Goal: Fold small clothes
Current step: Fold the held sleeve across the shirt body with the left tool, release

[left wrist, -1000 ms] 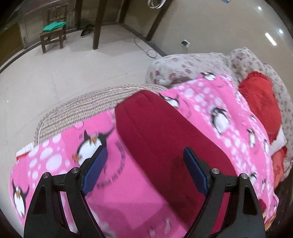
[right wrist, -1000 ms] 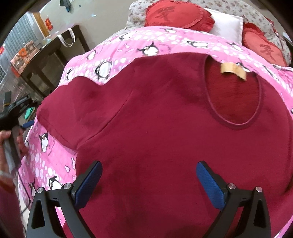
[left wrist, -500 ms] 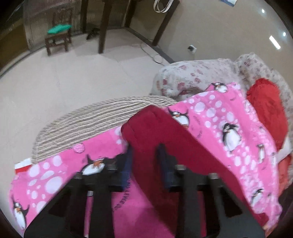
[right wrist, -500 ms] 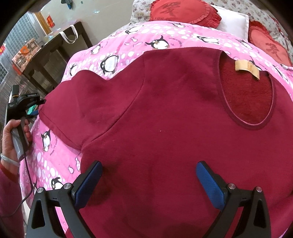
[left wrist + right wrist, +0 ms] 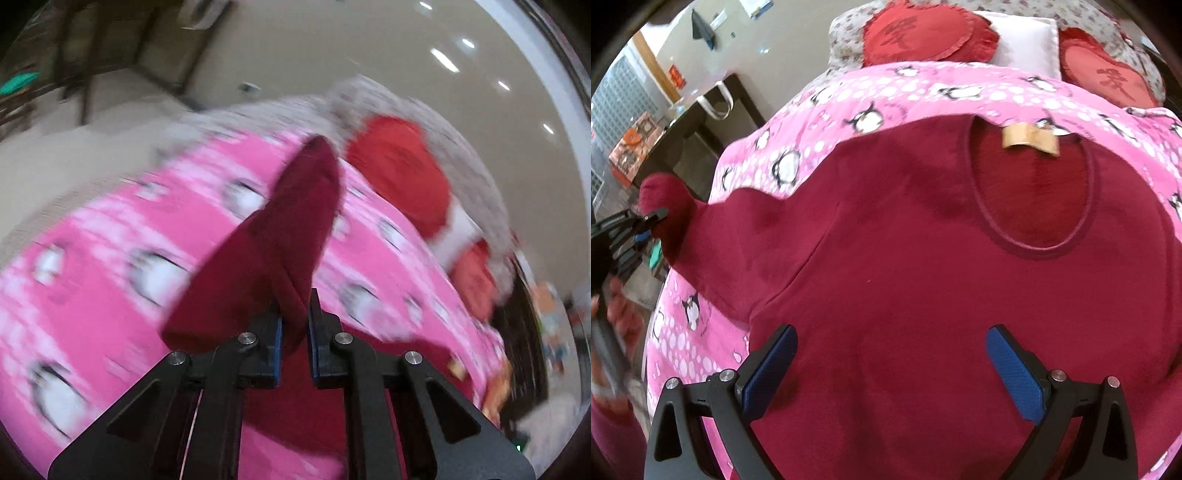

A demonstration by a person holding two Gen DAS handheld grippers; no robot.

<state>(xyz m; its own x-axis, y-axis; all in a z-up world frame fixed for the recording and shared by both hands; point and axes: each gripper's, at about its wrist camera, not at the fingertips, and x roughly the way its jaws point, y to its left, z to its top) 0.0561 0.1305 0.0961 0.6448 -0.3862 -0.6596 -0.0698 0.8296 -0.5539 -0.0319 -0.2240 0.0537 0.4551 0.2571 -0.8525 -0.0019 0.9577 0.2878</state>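
Observation:
A dark red sweater (image 5: 923,266) lies spread on a pink penguin blanket (image 5: 849,103), round neckline with a tan label (image 5: 1030,140) toward the pillows. Its left sleeve (image 5: 291,221) is lifted off the blanket, pinched between the blue pads of my left gripper (image 5: 294,332), which is shut on it. In the right wrist view the left gripper (image 5: 646,221) shows at the far left edge with the sleeve end bunched above it. My right gripper (image 5: 890,354) hovers open over the sweater's body with nothing between its fingers.
Two red round cushions (image 5: 923,33) and a white pillow (image 5: 1027,40) lie at the head of the bed. A dark table (image 5: 701,122) with a white bag stands left of the bed. A person's hand (image 5: 609,306) holds the left gripper. Beige floor (image 5: 74,147) lies beyond the bed.
My left gripper closed on the sleeve end and has lifted it off the blanket, swinging toward the sweater's body. The right gripper has shifted slightly over the sweater and stays open.

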